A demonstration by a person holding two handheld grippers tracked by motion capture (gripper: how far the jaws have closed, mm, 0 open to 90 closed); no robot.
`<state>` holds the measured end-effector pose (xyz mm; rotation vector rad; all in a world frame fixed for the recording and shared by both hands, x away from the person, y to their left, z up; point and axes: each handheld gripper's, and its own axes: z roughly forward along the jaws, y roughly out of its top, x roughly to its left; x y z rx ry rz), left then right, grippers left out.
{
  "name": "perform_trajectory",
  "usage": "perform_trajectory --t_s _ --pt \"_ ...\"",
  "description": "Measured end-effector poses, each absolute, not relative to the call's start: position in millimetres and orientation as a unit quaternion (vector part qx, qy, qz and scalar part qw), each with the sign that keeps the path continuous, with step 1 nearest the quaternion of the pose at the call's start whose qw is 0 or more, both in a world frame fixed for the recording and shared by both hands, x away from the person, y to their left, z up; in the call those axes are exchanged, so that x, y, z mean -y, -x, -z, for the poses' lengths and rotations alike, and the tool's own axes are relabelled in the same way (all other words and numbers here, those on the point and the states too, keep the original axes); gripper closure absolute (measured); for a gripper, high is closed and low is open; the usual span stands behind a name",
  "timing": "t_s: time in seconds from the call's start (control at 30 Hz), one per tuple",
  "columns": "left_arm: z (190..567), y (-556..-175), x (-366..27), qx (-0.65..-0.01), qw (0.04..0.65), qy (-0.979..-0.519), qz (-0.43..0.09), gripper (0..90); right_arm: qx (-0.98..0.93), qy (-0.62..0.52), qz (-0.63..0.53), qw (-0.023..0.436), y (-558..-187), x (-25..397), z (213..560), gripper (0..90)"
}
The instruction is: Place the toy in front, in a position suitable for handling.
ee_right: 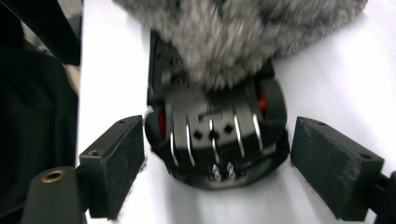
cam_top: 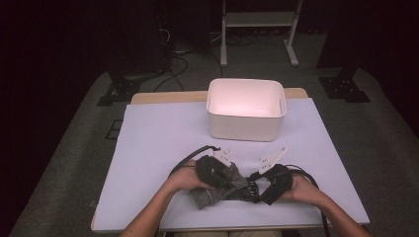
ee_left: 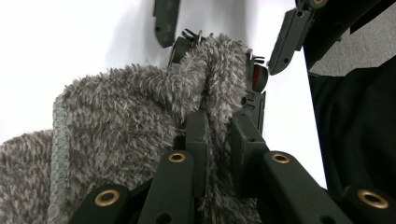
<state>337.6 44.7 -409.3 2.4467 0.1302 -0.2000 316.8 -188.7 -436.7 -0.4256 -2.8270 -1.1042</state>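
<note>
The left gripper [ee_left: 217, 140] has its 2 jaws clamped on a fold of the fuzzy grey knitted cloth [ee_left: 140, 116]. The right gripper [ee_right: 215, 163] stands with jaws spread either side of a black ribbed clip [ee_right: 215, 135], the cloth at 12 o'clock. No writing is legible. A white plastic bin [cam_top: 245, 109] sits at 12 o'clock on the white table [cam_top: 148, 138].

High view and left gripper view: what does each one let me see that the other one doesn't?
High view: the white bin standing at the far side of the white table. Left gripper view: up close, the left gripper pinching a fold of the fuzzy grey cloth, and a black clip with a red part at the cloth's end. Both: the cloth, and the right gripper with its jaws open next to it.
</note>
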Motion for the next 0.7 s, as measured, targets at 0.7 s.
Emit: perform_trajectory --t_s 0.7 --pt "403.9 -339.0 -52.1 -0.06 0.354 -0.931 0.065 79.9 0.912 0.157 0.358 0.129 -338.6 171.3 446.7 20.8"
